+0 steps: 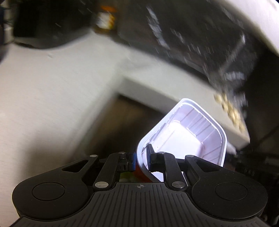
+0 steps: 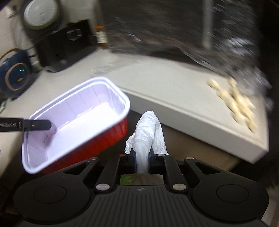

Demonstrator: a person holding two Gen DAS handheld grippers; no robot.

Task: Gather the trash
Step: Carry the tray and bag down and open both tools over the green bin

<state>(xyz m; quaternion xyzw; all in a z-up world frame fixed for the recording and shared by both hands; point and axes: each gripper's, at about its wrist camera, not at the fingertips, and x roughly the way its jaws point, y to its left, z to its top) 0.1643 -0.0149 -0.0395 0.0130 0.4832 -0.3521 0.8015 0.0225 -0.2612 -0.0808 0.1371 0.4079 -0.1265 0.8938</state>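
My left gripper (image 1: 141,161) is shut on the rim of a red tray with a white inside (image 1: 183,136), held tilted in the air past the desk edge. The same tray (image 2: 76,122) shows in the right wrist view at left, with a left finger (image 2: 40,125) inside its wall. My right gripper (image 2: 142,161) is shut on a crumpled white tissue (image 2: 148,132) that sticks up between the fingers, just right of the tray.
A white desk (image 2: 174,83) lies ahead with a sharp front edge. Pale pistachio-like shells (image 2: 238,103) lie at its right. A black box (image 2: 66,45), a round white device (image 2: 41,12) and a blue device (image 2: 15,75) stand at the back left. The background is motion-blurred.
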